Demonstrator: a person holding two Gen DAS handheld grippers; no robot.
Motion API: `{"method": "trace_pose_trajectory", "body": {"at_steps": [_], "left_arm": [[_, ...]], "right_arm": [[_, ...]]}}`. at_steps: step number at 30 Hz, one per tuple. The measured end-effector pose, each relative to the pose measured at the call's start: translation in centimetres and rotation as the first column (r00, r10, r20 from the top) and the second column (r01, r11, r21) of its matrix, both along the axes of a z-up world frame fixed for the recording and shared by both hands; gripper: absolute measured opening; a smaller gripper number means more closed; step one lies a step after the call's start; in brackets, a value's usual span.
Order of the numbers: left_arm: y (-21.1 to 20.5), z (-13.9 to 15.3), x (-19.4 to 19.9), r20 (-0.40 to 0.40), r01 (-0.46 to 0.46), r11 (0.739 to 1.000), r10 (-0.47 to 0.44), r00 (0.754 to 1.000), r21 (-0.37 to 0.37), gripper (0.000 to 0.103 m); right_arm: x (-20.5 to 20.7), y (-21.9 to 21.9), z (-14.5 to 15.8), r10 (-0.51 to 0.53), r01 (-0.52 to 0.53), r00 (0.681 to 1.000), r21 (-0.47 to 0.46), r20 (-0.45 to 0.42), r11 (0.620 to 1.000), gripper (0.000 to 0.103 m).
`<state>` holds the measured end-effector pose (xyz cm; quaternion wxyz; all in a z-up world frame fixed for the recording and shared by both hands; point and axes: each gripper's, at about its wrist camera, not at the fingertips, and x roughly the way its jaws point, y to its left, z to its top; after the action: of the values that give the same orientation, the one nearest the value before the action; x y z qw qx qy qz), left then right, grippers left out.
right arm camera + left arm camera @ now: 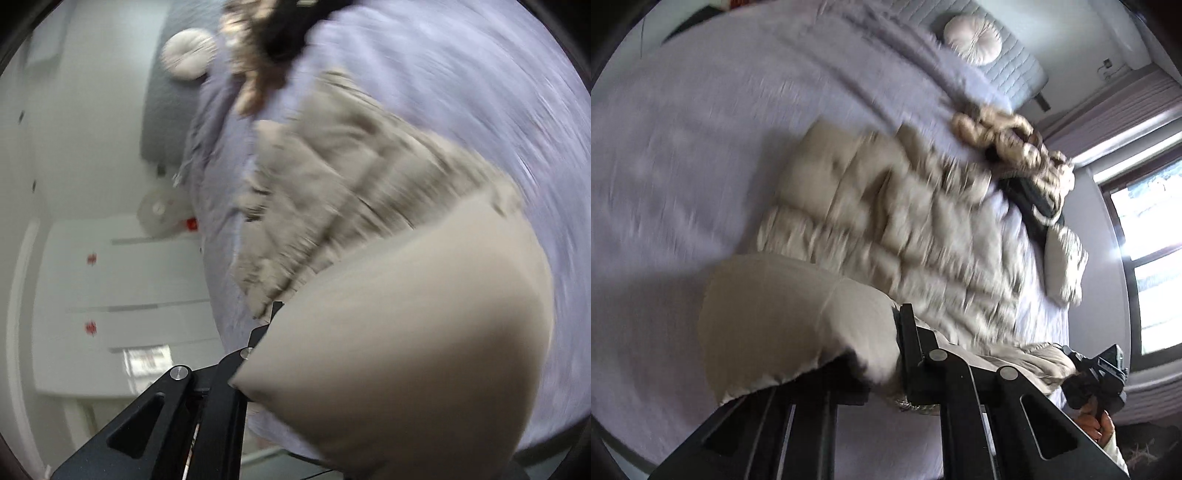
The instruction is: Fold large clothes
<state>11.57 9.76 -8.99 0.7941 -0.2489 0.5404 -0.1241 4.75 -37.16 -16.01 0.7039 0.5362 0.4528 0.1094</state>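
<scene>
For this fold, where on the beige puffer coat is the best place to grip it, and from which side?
Probably the bottom hem corners, from the near bed edge. The puffer coat lies lengthwise toward the fur hood, so the left gripper and right gripper, each shut on a near corner, can carry the hem toward the hood.

A: Stock on the bed (683, 147)?
B: One beige puffer jacket (886, 206), one round cushion (973, 38), one fur-trimmed dark garment (1027, 162).
A: Grippers?
B: Two: left gripper (905, 354), right gripper (271, 314).

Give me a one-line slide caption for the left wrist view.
Left gripper pinches the beige puffer coat's hem over the lavender bed.
</scene>
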Motion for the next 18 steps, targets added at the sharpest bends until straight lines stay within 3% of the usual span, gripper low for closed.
{"method": "trace_pose_trajectory", "body": {"at_steps": [4,7,13,18], "left_arm": [[-1.0,2.1,4.6,0.063,-0.052,0.998,0.05,0.997,0.042,0.014],[-1.5,2.1,8.2,0.079,-0.076,0.993,0.069,0.994,0.085,0.014],[-2.1,-2.6,15.2,0.002,-0.064,0.982,0.065,0.998,0.175,0.014],[-2.6,-7.1,19.7,-0.076,-0.014,0.977,0.031,0.997,0.212,0.014]], "right_arm": [[7.1,-0.6,2.4,0.098,-0.095,0.994,-0.053,0.056,0.994,0.008],[12.2,-0.7,2.6,0.15,-0.145,0.988,-0.105,0.041,0.984,0.008],[20.1,0.0,-0.6,0.178,-0.184,0.983,-0.18,-0.051,0.966,0.008],[23.3,0.2,-3.7,0.144,-0.165,0.983,-0.208,-0.111,0.964,0.008]]}}
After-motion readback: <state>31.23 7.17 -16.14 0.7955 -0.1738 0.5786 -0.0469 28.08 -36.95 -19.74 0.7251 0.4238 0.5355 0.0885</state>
